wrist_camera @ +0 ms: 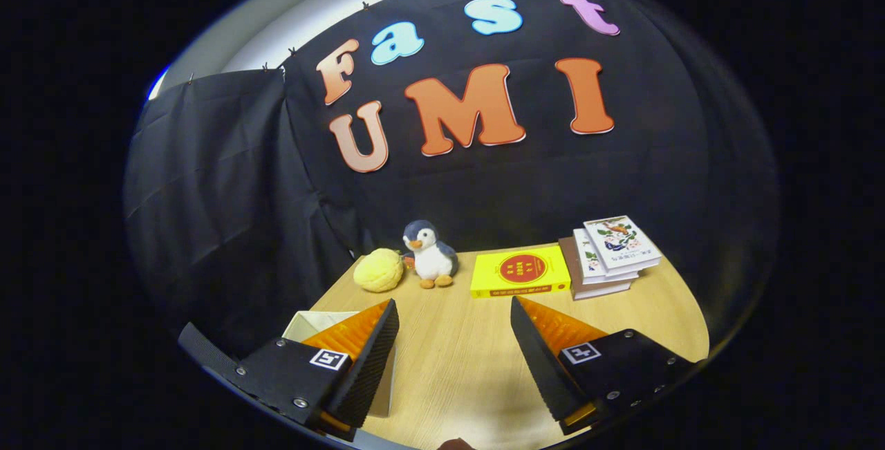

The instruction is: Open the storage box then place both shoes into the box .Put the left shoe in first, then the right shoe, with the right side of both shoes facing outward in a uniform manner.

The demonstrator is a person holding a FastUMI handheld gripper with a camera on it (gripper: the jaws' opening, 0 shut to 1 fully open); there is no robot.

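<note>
Wooden table (456, 360) with the gripper (454, 350) held wide apart over it, holding nothing.
From the left: a white box (314, 325) sits partly hidden behind the left finger; beyond the fingers wait a yellow puff (378, 270), a toy penguin (430, 254), a yellow book (520, 272) and a stack of books (608, 256).

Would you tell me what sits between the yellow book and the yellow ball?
In the gripper view, a toy penguin stands between the yellow ball and yellow book, beyond the open gripper.
</note>
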